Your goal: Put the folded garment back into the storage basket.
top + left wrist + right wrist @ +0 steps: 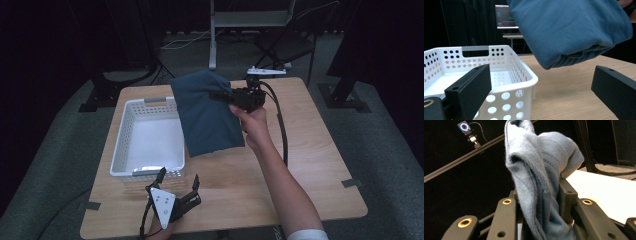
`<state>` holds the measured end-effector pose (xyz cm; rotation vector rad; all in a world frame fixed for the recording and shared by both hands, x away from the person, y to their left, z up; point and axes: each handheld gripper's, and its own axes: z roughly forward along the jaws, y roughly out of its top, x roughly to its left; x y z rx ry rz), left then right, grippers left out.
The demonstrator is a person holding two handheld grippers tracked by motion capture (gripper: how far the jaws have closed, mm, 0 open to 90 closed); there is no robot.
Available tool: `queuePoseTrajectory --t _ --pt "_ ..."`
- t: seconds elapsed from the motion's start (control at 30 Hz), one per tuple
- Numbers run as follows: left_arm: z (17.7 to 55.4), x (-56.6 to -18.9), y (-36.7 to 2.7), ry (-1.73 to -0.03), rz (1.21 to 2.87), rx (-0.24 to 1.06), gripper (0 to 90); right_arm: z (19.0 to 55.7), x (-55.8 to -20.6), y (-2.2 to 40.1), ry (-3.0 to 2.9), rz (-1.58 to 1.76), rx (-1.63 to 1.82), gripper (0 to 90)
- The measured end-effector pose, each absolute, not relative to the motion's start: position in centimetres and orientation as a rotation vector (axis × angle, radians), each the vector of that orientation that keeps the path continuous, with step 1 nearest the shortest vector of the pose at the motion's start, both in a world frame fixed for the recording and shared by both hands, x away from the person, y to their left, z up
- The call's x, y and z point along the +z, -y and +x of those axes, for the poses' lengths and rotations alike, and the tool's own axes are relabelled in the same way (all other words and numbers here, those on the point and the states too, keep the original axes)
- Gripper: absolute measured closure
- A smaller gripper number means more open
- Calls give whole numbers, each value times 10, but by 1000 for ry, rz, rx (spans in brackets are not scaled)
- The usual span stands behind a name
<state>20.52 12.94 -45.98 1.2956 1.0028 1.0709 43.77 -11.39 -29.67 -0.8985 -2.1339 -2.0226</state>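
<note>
A folded blue cloth hangs in the air over the table, its left edge above the right rim of a white perforated basket. My right gripper is shut on the cloth's upper right edge; in the right gripper view the bunched cloth is squeezed between the two black jaws. My left gripper rests near the table's front edge, just in front of the basket, jaws wide apart with nothing between them. From the left gripper view the cloth hangs overhead beside the basket.
The wooden table has bare room to the right of the basket. Tape marks sit near its front corners. A folding chair and a metal stand are behind the table. A lit monitor stands far off.
</note>
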Motion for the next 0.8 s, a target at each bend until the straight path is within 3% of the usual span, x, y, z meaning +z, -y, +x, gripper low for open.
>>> queuePoseTrajectory --t 0.8 --pt "205 -460 -129 -1000 1296 1066 43 444 -289 60 2127 -813 -1999 668"
